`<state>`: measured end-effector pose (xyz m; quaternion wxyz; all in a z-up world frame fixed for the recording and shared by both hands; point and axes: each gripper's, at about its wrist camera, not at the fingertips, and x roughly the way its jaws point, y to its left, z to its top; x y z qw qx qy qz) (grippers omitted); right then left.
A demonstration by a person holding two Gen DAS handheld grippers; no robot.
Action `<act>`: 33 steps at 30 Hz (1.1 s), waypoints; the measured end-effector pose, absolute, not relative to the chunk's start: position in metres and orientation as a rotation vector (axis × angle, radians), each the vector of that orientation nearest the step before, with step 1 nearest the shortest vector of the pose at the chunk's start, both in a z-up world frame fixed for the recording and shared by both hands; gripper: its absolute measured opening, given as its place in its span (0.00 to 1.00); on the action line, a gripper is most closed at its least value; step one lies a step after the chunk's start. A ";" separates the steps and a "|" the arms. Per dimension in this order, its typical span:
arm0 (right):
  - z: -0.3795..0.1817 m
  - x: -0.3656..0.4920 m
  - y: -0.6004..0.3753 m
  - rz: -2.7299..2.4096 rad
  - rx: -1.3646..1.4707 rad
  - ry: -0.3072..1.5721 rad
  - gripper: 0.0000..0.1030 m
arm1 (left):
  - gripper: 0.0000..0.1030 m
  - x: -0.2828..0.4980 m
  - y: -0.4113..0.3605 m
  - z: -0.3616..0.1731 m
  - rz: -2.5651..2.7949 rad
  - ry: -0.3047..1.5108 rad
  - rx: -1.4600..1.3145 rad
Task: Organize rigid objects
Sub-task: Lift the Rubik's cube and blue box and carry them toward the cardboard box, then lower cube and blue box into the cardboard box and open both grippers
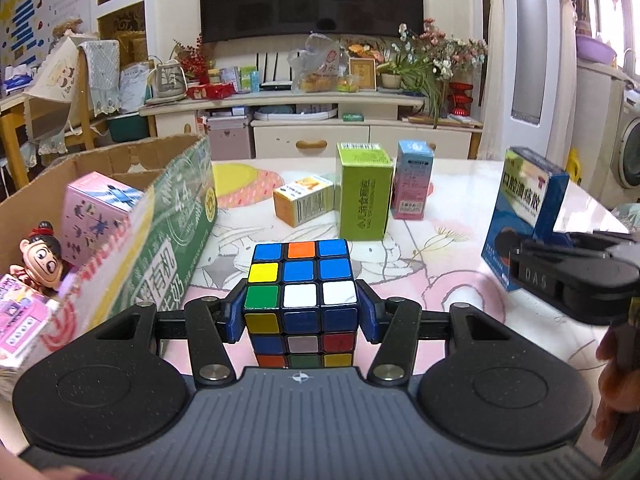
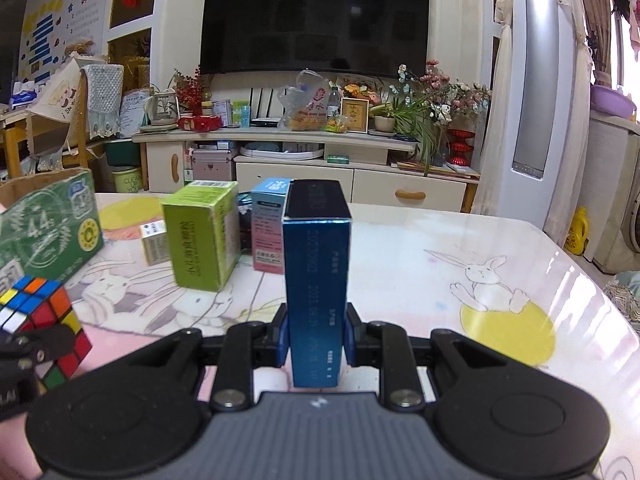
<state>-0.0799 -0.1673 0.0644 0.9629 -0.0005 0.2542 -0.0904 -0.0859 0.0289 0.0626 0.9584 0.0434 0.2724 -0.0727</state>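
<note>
My left gripper (image 1: 302, 314) is shut on a Rubik's cube (image 1: 302, 276), held just above the table beside the cardboard box (image 1: 172, 216); the cube also shows in the right wrist view (image 2: 40, 312). My right gripper (image 2: 316, 338) is shut on an upright blue medicine box (image 2: 316, 276), which also shows in the left wrist view (image 1: 524, 208) at the right. On the table stand a green box (image 1: 364, 192), a blue-pink box (image 1: 414, 180) and a small orange-white box (image 1: 304, 200) lying on its side.
The cardboard box at the left holds a pink box (image 1: 96, 212), a doll figure (image 1: 40, 256) and another pink pack (image 1: 20, 320). The table (image 2: 480, 248) has a rabbit-print cover. A TV cabinet (image 1: 320, 120) stands behind.
</note>
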 end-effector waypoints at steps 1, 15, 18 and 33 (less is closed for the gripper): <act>0.064 -0.085 -0.164 -0.182 -0.001 0.512 0.23 | 0.64 -0.088 0.030 0.065 -0.150 0.547 0.084; 0.076 -0.119 -0.130 -0.112 0.013 0.539 0.23 | 0.64 -0.114 0.053 0.095 -0.153 0.506 0.057; 0.080 -0.123 -0.125 -0.097 0.019 0.538 0.23 | 0.64 -0.118 0.059 0.101 -0.147 0.492 0.052; 0.113 -0.130 -0.070 0.051 -0.002 0.493 0.23 | 0.64 -0.128 0.100 0.135 -0.067 0.433 0.004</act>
